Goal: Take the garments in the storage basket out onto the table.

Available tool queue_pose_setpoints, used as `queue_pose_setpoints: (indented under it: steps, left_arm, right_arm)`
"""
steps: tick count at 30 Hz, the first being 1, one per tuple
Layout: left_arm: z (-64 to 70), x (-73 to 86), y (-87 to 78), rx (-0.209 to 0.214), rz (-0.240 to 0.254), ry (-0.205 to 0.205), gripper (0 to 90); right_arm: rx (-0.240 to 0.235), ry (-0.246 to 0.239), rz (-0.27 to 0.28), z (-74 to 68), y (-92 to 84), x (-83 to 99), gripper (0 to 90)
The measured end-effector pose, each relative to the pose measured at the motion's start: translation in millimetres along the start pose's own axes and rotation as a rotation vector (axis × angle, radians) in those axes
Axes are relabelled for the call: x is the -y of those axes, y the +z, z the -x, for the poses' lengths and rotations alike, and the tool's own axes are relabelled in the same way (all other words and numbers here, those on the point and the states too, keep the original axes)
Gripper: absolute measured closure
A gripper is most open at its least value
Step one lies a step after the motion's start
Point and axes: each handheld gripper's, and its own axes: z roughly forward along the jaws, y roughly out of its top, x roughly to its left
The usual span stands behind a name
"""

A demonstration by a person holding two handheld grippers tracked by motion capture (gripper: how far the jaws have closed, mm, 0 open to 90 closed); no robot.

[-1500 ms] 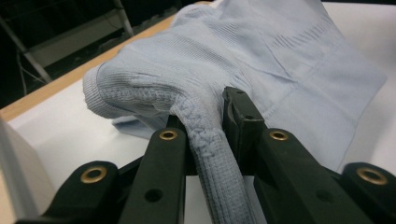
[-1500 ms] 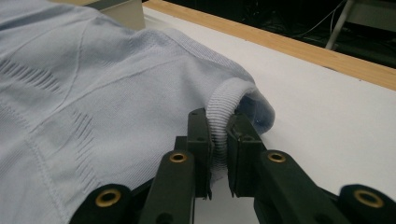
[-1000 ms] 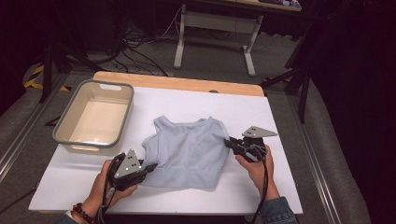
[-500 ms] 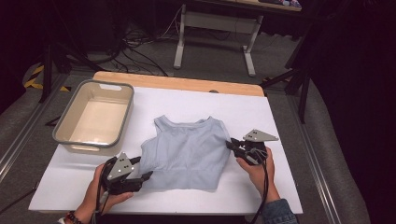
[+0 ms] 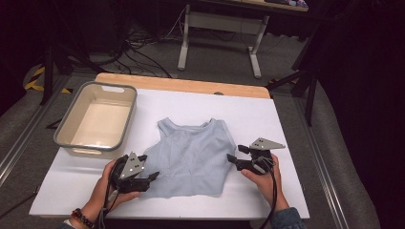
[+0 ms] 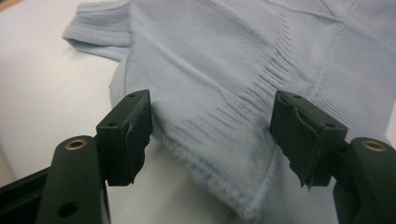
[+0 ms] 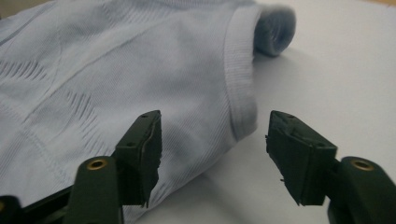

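Both the left gripper and the right gripper, jaws just opened wide, straddle opposite edges of the light blue knit tank top without pressing it.

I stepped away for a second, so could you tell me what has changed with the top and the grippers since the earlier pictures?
Both the left gripper and the right gripper have just been opening and have let go of the light blue top, which lies flat on the table. The tub stayed put.

High view overhead, facing forward; gripper views close, sharing top.
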Motion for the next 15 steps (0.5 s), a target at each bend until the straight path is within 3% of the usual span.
queue_pose_setpoints:
  steps: [5, 7, 8, 12, 13, 14, 15]
  left_arm:
    - [-2.2, -4.8, 18.7, -0.001, -0.052, 0.046, 32.9]
    - [-4.2, -5.7, 25.0, 0.006, -0.078, 0.057, 37.8]
    - [-6.7, -5.6, 30.1, 0.03, -0.099, 0.057, 41.9]
    - [-10.4, -7.1, 34.6, 0.089, -0.107, 0.055, 53.5]
    - [-10.4, -7.1, 34.6, 0.089, -0.107, 0.055, 56.1]
    - [-11.4, -7.9, 35.2, 0.111, -0.111, 0.061, 59.8]
    - [-11.1, -8.4, 35.0, 0.119, -0.112, 0.07, 62.1]
  right_arm:
    - [-0.035, 0.035, -0.033, 0.5, 5.1, 6.7, 32.0]
    - [-0.041, 0.036, -0.062, 0.1, 9.8, 10.7, 33.1]
    - [-0.077, 0.047, -0.081, -0.1, 14.3, 13.8, 37.4]
    - [-0.099, 0.033, -0.107, -4.0, 19.3, 15.9, 57.1]
    - [-0.099, 0.033, -0.107, -4.0, 19.3, 15.9, 57.1]
    - [-0.092, 0.015, -0.101, -6.3, 16.7, 14.8, 71.2]
    - [-0.089, 0.007, -0.102, -6.8, 15.3, 14.0, 75.1]
